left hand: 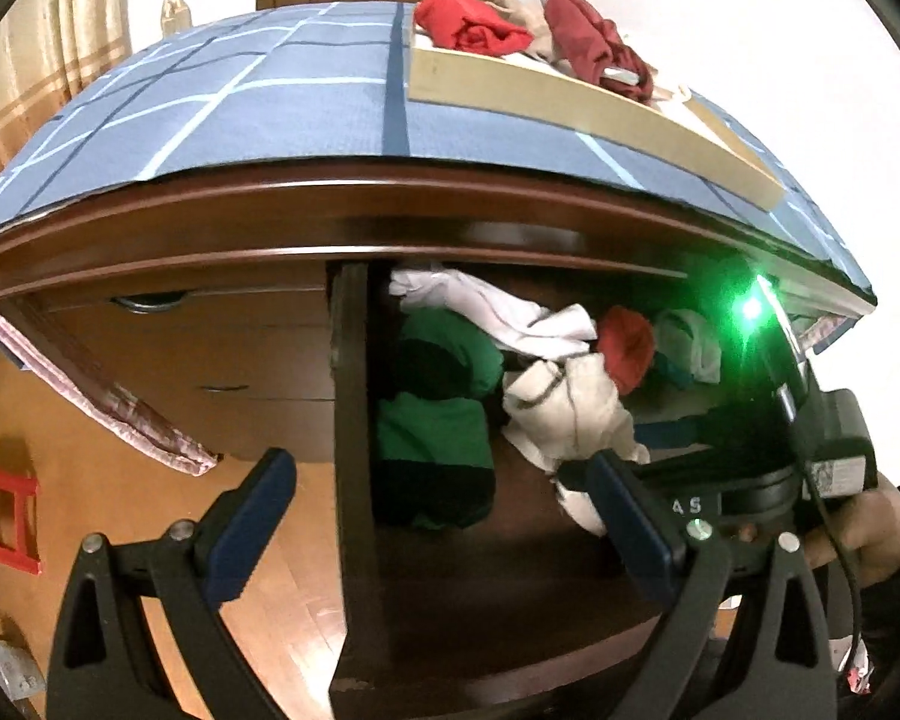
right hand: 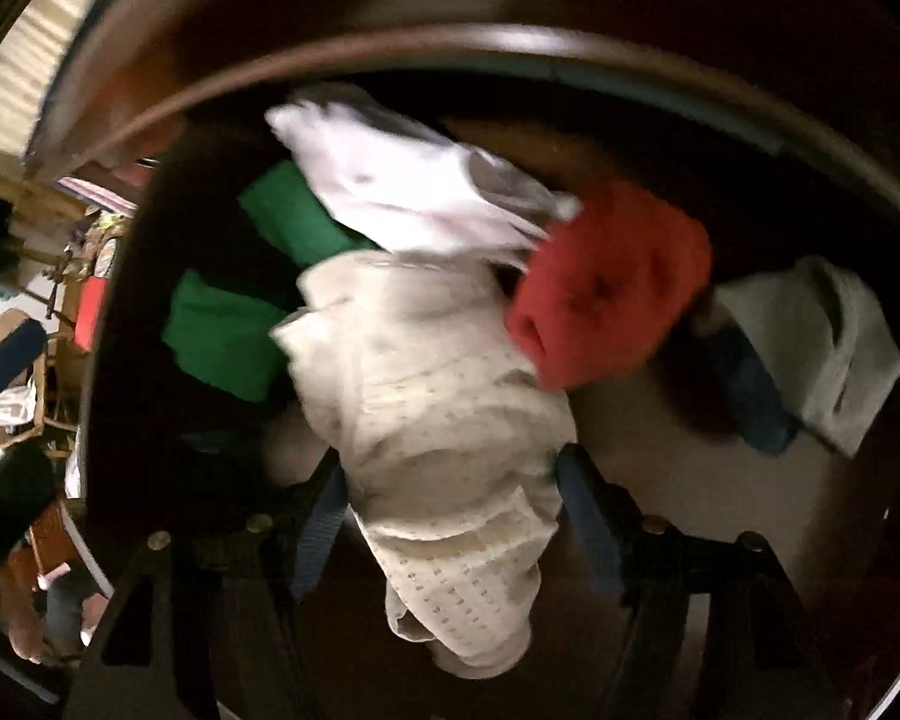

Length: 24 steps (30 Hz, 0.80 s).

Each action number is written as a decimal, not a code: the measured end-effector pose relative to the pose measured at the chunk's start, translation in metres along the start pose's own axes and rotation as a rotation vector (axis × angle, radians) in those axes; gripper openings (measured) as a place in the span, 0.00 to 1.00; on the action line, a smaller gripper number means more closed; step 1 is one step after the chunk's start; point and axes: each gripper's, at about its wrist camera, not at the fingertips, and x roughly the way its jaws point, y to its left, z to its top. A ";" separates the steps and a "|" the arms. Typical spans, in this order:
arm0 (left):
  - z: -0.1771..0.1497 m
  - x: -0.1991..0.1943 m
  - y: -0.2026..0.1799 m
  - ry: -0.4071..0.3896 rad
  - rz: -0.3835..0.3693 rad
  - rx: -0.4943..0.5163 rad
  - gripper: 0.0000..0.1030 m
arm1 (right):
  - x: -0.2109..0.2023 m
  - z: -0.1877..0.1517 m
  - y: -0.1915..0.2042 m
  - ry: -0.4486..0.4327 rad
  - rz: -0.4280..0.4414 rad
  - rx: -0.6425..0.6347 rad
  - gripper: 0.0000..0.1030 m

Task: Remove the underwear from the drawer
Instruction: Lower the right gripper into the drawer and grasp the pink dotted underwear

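The dark wooden drawer (left hand: 354, 480) is pulled open and holds several pieces of underwear: green (left hand: 435, 438), white (left hand: 510, 312), red (left hand: 627, 348) and a cream dotted pair (left hand: 570, 414). My right gripper (right hand: 450, 516) is inside the drawer, its blue fingers (right hand: 588, 522) closed on the cream dotted pair (right hand: 444, 420). Its body shows in the left wrist view (left hand: 768, 420). My left gripper (left hand: 444, 516) is open and empty, straddling the drawer's left wall.
A wooden tray (left hand: 570, 102) with red and beige underwear (left hand: 480, 24) sits on the blue checked cloth (left hand: 240, 96) on the dresser top. Closed drawers (left hand: 210, 360) lie to the left. A red stool (left hand: 6, 516) stands on the wooden floor.
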 end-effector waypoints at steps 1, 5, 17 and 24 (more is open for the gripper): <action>0.001 0.002 -0.001 0.001 -0.004 0.002 0.96 | 0.001 0.001 -0.002 0.006 0.021 0.021 0.69; 0.002 0.007 -0.005 0.008 -0.027 0.014 0.96 | 0.006 0.006 -0.006 0.006 0.065 0.081 0.69; 0.004 0.012 -0.002 0.030 -0.054 -0.002 0.96 | 0.001 -0.007 -0.015 -0.003 0.061 0.038 0.42; 0.013 0.021 -0.028 0.043 -0.070 0.080 0.93 | -0.038 -0.044 -0.055 -0.181 0.252 0.166 0.41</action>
